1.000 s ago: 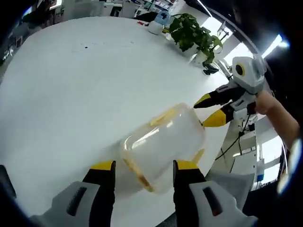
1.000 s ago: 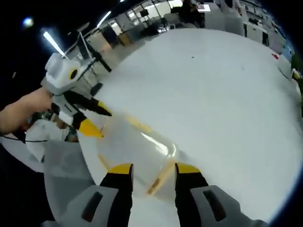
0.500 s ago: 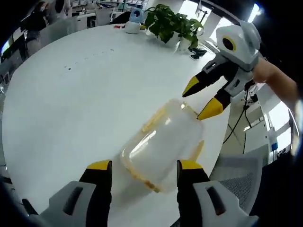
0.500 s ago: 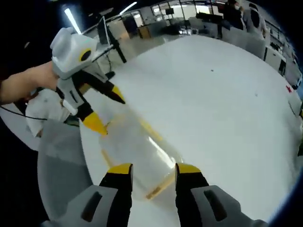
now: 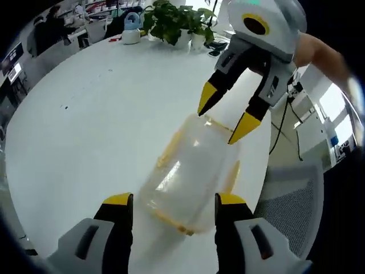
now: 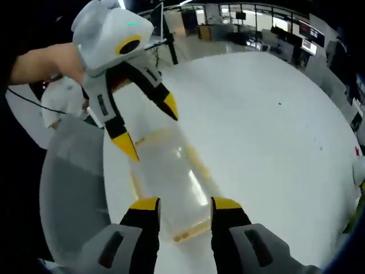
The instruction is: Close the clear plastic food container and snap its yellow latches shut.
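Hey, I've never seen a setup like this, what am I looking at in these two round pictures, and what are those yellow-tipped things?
There is no robot here. A person holds a two-jaw tool in each hand, and a small fisheye camera rides on each one, which makes the pictures round.

In the left gripper view you look along the left tool, whose yellow-tipped jaws rise from the bottom. The right tool comes in from the upper right, jaws apart. The right gripper view is the reverse: the right tool's own jaws sit at the bottom, and the left tool reaches in from the upper left.

Between them, on a round white table, lies a clear plastic food container with yellow latches. Both tools are open, one at each end of it. Neither is clamped on anything. Potted plants stand at the table's far edge.
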A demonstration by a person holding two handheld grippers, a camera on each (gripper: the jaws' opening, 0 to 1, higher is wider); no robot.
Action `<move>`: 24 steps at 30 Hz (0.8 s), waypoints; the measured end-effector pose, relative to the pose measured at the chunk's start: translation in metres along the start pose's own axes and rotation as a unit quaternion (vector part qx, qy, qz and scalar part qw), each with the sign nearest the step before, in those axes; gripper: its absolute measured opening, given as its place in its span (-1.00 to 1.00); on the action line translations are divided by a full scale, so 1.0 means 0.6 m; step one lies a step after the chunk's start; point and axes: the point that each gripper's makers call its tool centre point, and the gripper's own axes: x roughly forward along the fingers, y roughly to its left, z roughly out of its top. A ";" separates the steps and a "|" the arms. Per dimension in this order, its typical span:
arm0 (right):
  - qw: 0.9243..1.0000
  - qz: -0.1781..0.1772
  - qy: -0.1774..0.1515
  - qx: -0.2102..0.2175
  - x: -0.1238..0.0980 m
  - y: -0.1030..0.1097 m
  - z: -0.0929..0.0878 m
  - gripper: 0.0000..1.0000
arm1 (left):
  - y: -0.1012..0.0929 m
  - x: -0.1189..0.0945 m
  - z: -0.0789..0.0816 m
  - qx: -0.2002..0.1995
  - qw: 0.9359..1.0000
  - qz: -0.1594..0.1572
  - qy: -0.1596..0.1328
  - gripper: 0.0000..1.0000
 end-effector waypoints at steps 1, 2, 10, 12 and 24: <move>1.000 0.001 0.004 -0.003 0.002 0.001 -0.001 -0.35 | -0.002 0.002 0.000 0.007 1.000 0.000 0.002 0.16; 1.000 0.003 0.008 -0.012 0.004 0.002 -0.002 -0.35 | -0.004 0.004 -0.001 0.010 1.000 -0.002 0.003 0.17; 0.999 0.014 0.025 -0.039 0.015 0.013 -0.002 -0.32 | -0.019 0.009 0.002 0.044 0.999 -0.008 0.012 0.19; 0.998 0.016 0.028 -0.046 0.018 0.014 -0.002 -0.32 | -0.019 0.011 0.003 0.056 0.998 -0.009 0.014 0.20; 0.993 0.033 0.051 -0.101 0.037 0.027 -0.003 -0.34 | -0.022 0.021 0.006 0.093 0.995 -0.011 0.026 0.20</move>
